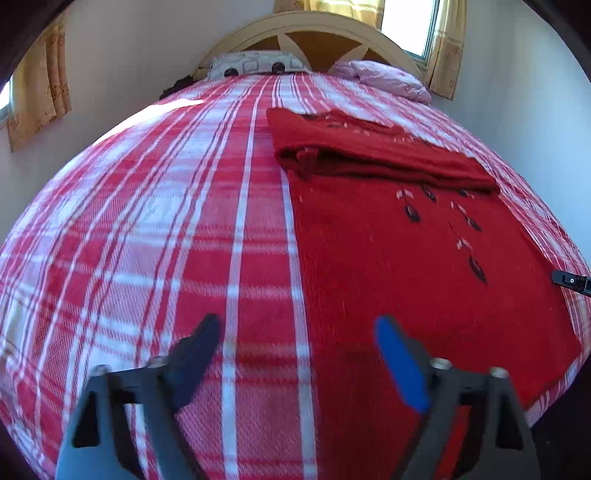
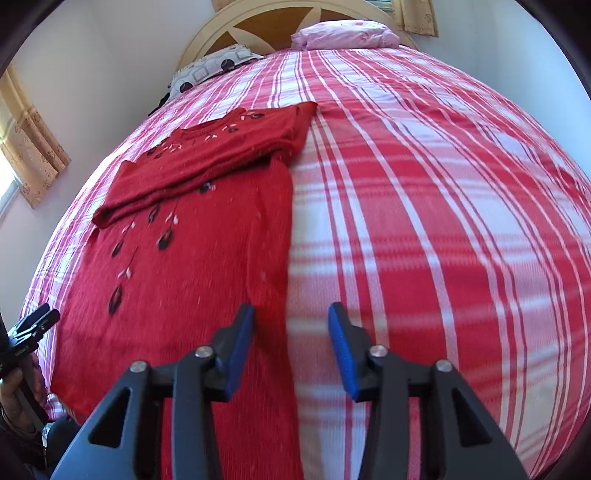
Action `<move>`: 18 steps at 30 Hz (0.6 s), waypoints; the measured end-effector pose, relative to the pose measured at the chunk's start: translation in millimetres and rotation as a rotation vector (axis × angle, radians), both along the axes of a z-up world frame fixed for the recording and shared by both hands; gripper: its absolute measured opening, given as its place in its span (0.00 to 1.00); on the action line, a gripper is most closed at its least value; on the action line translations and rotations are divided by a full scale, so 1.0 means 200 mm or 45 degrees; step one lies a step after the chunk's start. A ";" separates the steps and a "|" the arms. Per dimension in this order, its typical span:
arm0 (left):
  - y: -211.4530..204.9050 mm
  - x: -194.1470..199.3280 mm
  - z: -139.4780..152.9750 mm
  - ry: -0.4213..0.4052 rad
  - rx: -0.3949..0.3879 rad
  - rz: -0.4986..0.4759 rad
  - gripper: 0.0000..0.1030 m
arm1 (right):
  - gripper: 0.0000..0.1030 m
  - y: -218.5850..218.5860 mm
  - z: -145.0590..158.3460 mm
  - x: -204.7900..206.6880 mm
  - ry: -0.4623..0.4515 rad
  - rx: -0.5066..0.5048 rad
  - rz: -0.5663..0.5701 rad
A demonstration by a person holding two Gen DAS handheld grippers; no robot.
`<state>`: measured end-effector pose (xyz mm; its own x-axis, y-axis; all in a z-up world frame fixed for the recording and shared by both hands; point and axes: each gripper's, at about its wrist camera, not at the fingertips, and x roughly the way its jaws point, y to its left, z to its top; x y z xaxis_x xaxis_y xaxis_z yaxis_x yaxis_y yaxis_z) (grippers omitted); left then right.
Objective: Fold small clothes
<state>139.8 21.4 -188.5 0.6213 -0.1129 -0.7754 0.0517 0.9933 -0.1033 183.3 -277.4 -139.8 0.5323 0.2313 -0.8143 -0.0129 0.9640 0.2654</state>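
Right wrist: red sweater (image 2: 192, 258) flat on plaid bedspread (image 2: 424, 221).

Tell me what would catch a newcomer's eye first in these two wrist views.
The red sweater dominates, spread flat on the red and white plaid bedspread, its sleeves folded across the chest and dark leaf embroidery trailing down the front. Both the left gripper and right gripper hover near the sweater's near end, jaws open and empty. At the headboard lie a patterned pillow and a pink pillow.
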 end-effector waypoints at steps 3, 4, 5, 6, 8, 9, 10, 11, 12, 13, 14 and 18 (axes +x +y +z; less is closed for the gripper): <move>-0.01 -0.10 -0.02 0.006 0.002 -0.006 0.66 | 0.41 0.00 -0.01 -0.10 0.009 0.029 0.000; -0.02 -0.13 -0.02 0.012 -0.006 -0.012 0.66 | 0.41 0.00 -0.02 -0.14 0.009 0.034 -0.002; -0.01 -0.15 -0.02 0.014 -0.015 -0.009 0.66 | 0.41 -0.01 -0.02 -0.17 0.008 0.039 -0.004; -0.01 -0.17 -0.02 0.018 -0.026 0.000 0.66 | 0.41 -0.01 -0.03 -0.19 0.008 0.044 -0.007; -0.01 -0.22 -0.02 0.017 -0.029 -0.001 0.66 | 0.41 -0.01 -0.04 -0.25 0.004 0.065 -0.017; -0.01 -0.24 -0.03 0.014 -0.027 0.001 0.66 | 0.41 -0.01 -0.04 -0.27 0.001 0.067 -0.019; -0.01 -0.25 -0.03 0.017 -0.030 0.000 0.66 | 0.41 -0.01 -0.04 -0.30 -0.004 0.064 -0.019; -0.02 -0.28 -0.03 0.020 -0.033 -0.005 0.66 | 0.41 0.00 -0.04 -0.32 -0.007 0.058 -0.018; -0.03 -0.30 -0.02 0.021 -0.033 -0.016 0.66 | 0.41 0.00 -0.04 -0.34 -0.006 0.054 -0.017; -0.04 -0.32 -0.02 0.025 -0.034 -0.028 0.66 | 0.41 0.01 -0.04 -0.35 -0.006 0.052 -0.013; -0.05 -0.34 -0.03 0.030 -0.038 -0.039 0.66 | 0.41 0.01 -0.04 -0.37 -0.007 0.053 -0.009; -0.07 -0.39 -0.04 0.042 -0.029 -0.067 0.65 | 0.39 0.01 -0.06 -0.44 -0.006 0.077 -0.007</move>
<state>61.9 8.0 -196.0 0.5885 -0.1625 -0.7920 0.0998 0.9867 -0.1283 95.4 -276.4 -151.8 0.5373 0.2771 -0.7966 -0.0092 0.9463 0.3230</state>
